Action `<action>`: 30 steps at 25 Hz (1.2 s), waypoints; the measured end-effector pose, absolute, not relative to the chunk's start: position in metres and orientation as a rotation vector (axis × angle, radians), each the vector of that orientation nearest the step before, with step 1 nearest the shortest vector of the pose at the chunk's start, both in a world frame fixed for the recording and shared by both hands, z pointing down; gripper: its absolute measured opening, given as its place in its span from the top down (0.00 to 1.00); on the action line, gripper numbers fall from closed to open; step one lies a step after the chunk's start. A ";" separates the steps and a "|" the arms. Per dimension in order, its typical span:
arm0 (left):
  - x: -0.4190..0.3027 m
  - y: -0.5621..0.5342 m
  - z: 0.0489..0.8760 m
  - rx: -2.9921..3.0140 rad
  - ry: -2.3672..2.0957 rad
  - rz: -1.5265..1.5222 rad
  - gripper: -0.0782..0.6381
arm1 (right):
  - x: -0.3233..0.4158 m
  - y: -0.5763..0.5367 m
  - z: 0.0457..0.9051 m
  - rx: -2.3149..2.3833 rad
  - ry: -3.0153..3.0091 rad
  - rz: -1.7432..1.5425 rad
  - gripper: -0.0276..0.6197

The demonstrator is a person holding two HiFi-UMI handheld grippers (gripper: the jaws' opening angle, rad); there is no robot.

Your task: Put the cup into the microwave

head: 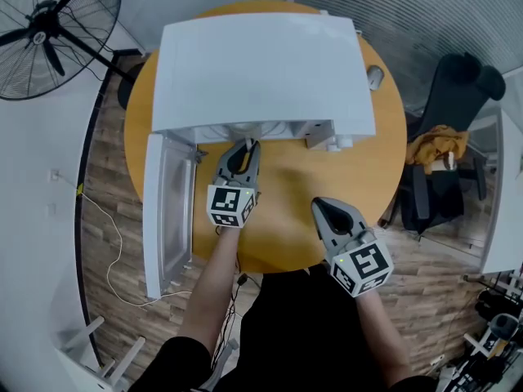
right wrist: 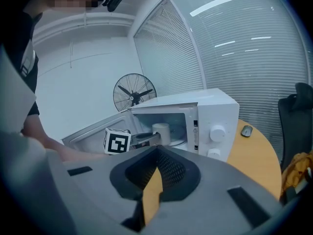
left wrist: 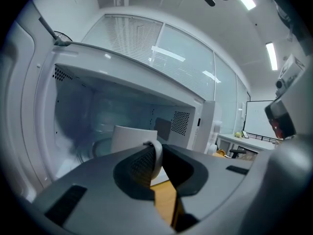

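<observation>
L gripper pinches cup by handle, cup already inside microwave, frame centre. R gripper closed, empty, lower right. Prob. left: set down, release, withdraw.

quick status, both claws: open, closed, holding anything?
Left claw: closed on the handle of the cup.
Right claw: closed, holding nothing.

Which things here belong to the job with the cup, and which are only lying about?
For the job: cup; microwave; its open door; left tool, shut on the cup's handle.
Just there: fan; computer mouse; chair; yellow cloth; right tool, shut and empty.
</observation>
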State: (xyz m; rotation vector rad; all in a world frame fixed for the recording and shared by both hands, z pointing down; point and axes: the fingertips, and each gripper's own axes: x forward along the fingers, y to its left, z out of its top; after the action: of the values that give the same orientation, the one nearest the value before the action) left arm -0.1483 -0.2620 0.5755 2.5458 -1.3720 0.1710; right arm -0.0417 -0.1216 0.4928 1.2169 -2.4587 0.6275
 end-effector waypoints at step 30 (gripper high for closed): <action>-0.135 -0.331 0.593 2.666 -1.157 0.288 0.87 | -0.029 -0.119 0.493 1.266 -2.435 0.642 0.94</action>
State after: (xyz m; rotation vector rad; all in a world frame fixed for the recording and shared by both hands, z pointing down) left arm -0.1347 -0.3310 0.5926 2.6657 -1.1569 0.2881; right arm -0.0286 -0.1186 0.4925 1.2658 -2.4354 0.6420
